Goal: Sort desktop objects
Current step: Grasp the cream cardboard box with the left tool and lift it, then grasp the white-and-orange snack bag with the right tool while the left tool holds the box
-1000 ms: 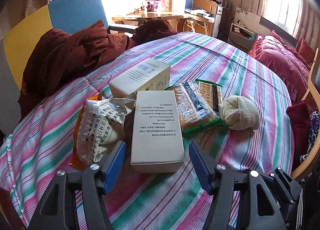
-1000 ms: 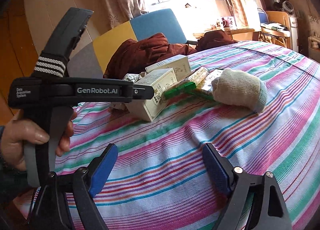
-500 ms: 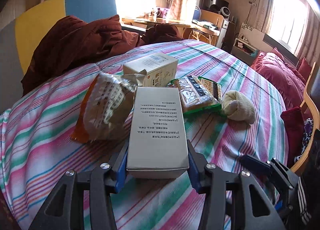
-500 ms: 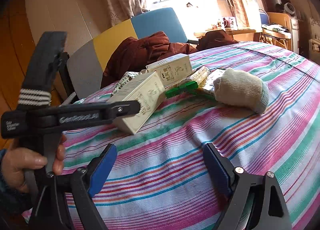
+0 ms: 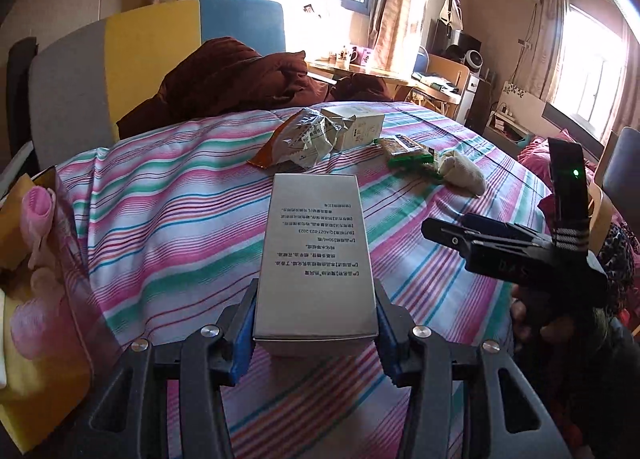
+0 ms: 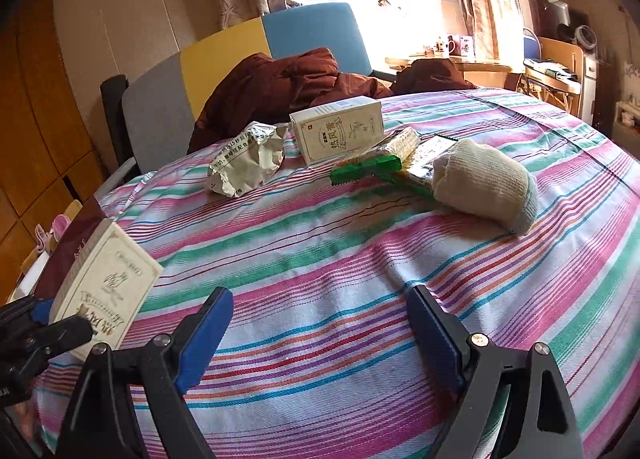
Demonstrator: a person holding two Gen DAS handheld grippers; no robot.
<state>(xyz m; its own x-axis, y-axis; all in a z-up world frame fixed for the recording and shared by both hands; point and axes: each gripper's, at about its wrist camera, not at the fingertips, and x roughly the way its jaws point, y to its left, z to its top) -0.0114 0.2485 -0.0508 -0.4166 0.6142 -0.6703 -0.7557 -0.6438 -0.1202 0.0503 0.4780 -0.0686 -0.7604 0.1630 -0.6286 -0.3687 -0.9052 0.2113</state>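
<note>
My left gripper (image 5: 315,325) is shut on a pale printed box (image 5: 316,259), lifted above the striped cloth; the same box (image 6: 106,287) shows at the left edge of the right wrist view. Farther off on the cloth lie a crumpled silver snack bag (image 5: 308,139) (image 6: 248,163), a second box (image 5: 358,127) (image 6: 338,131), green-edged cracker packs (image 5: 408,151) (image 6: 384,167) and a rolled cream sock (image 5: 460,169) (image 6: 484,183). My right gripper (image 6: 320,333) stands open above bare cloth, short of the sock. It appears at the right of the left wrist view (image 5: 452,229).
The striped cloth (image 6: 360,267) covers a rounded surface. A brown quilt (image 5: 228,79) and a grey, yellow and blue headboard (image 5: 152,47) lie behind the objects. At the left edge sit pink and yellow items (image 5: 36,243). A desk with mugs (image 5: 356,59) stands by the window.
The left gripper closed on the box, lifted it and drew it back toward the left, away from the other objects. The right gripper has stayed open and almost still.
</note>
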